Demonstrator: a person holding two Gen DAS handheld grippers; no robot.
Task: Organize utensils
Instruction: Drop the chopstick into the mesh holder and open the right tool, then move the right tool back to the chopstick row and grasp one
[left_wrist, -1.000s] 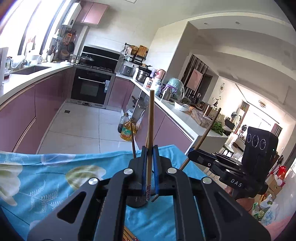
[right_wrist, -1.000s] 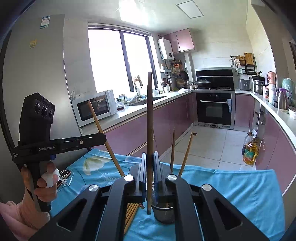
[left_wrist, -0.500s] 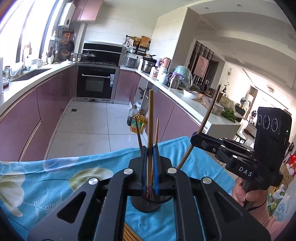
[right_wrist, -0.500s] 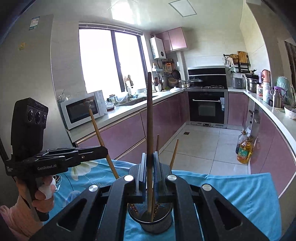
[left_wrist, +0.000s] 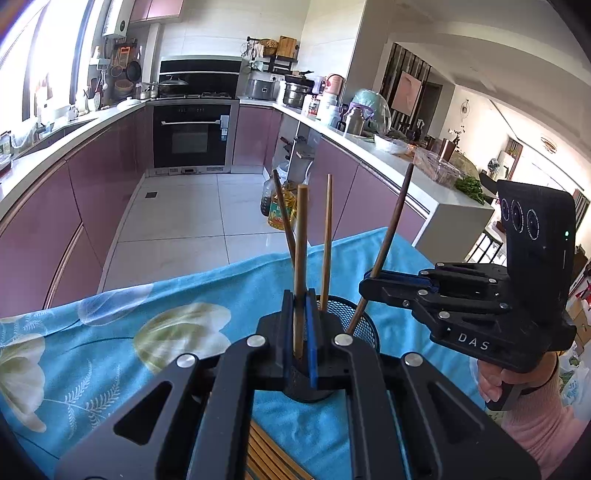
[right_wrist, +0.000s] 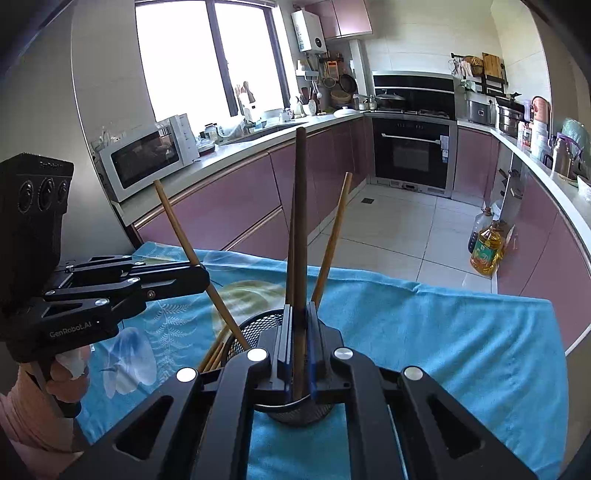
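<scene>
A black mesh holder stands on the blue floral cloth. Two chopsticks lean upright inside it. My left gripper is shut on a light wooden chopstick, whose lower end reaches into the holder's mouth. My right gripper is shut on a dark brown chopstick, which also slants down into the holder. Both grippers hang just above the rim, left and right of it.
Several loose chopsticks lie on the cloth just in front of the holder. The table's far edge drops to a tiled floor with oil bottles. Purple cabinets, a microwave and an oven ring the room.
Both grippers have sunk and tipped downward toward the holder. The two held chopsticks now have their lower ends inside its mouth. Both grips stayed shut.
</scene>
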